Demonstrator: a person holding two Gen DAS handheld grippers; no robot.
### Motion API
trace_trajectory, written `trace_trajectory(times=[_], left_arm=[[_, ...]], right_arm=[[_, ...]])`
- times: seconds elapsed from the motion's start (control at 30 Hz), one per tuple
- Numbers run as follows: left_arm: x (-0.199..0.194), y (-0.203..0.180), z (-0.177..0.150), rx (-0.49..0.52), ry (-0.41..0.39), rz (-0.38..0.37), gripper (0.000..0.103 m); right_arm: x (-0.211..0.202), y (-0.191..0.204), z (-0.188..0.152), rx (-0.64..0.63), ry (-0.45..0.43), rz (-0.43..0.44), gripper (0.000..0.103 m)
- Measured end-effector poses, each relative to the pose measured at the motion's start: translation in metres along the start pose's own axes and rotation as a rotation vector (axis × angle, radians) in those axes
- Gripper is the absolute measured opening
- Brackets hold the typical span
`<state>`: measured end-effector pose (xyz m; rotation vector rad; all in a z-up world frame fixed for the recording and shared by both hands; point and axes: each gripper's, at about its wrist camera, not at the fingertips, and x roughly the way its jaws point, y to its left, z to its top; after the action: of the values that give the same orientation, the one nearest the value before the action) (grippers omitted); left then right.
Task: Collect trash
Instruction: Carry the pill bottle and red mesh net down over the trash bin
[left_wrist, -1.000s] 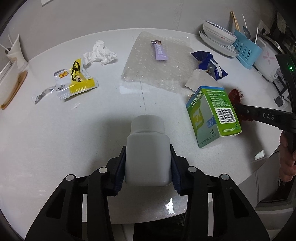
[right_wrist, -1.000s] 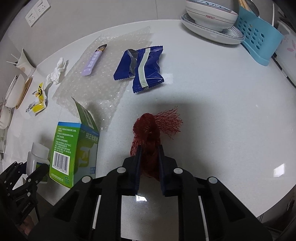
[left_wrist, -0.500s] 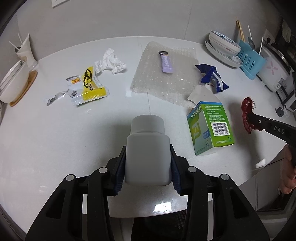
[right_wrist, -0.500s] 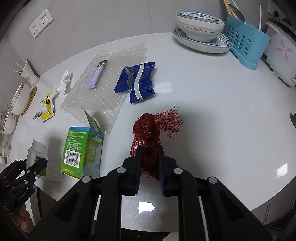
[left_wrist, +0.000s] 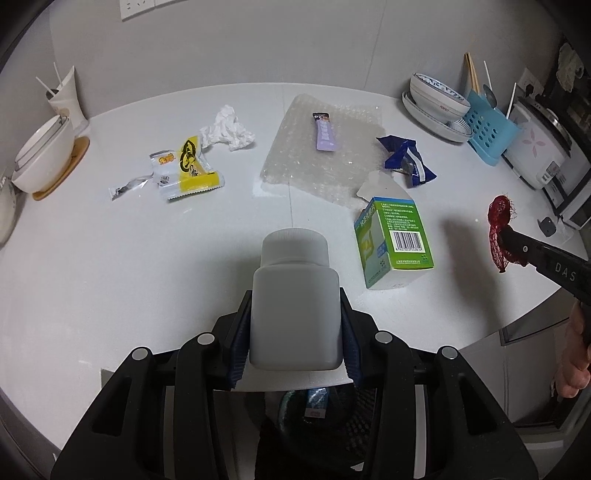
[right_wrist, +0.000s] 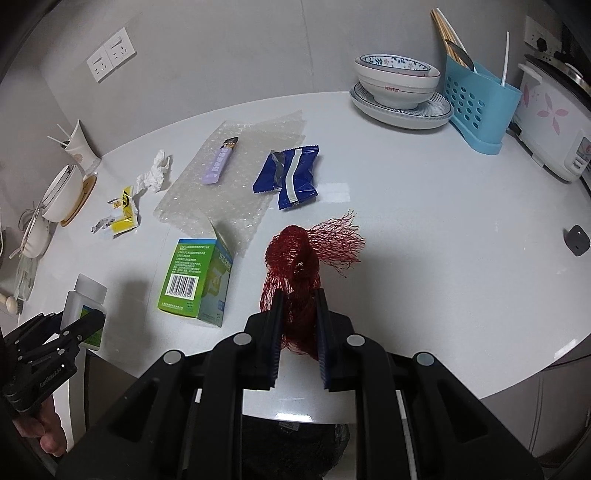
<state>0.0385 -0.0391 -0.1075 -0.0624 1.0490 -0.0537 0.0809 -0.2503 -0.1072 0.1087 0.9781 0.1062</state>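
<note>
My left gripper (left_wrist: 293, 295) is shut on a white plastic bottle (left_wrist: 293, 266) with a screw cap, held upright above the table's near edge. My right gripper (right_wrist: 299, 295) is shut on a bunched red mesh net (right_wrist: 295, 251) that hangs in the air over the white table (right_wrist: 443, 240). Loose trash lies on the table: a green box (left_wrist: 395, 236), a blue wrapper (left_wrist: 406, 162), bubble wrap (left_wrist: 321, 166) with a purple sachet (left_wrist: 325, 133) on it, a crumpled tissue (left_wrist: 227, 129) and a yellow wrapper (left_wrist: 184, 170).
A bowl on a plate (right_wrist: 399, 85), a blue utensil holder (right_wrist: 476, 99) and a rice cooker (right_wrist: 554, 122) stand at the back right. A white bowl on a wooden coaster (left_wrist: 44, 155) sits at the left. A dark bin (left_wrist: 317, 406) shows below the table's near edge.
Both grippers have risen and drawn back toward the near edge with their loads. The red net has moved away from the green box and up off the table. Both grips are unchanged.
</note>
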Motion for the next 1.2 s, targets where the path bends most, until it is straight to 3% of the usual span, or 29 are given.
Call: trace_trajectory(times=[1.2], left_arm=[[-0.053,-0.054,-0.103,0.007,-0.012,-0.043,0.041]], right_arm=[[-0.059,0.008,-0.107,-0.082,-0.004,0.092,0.015]])
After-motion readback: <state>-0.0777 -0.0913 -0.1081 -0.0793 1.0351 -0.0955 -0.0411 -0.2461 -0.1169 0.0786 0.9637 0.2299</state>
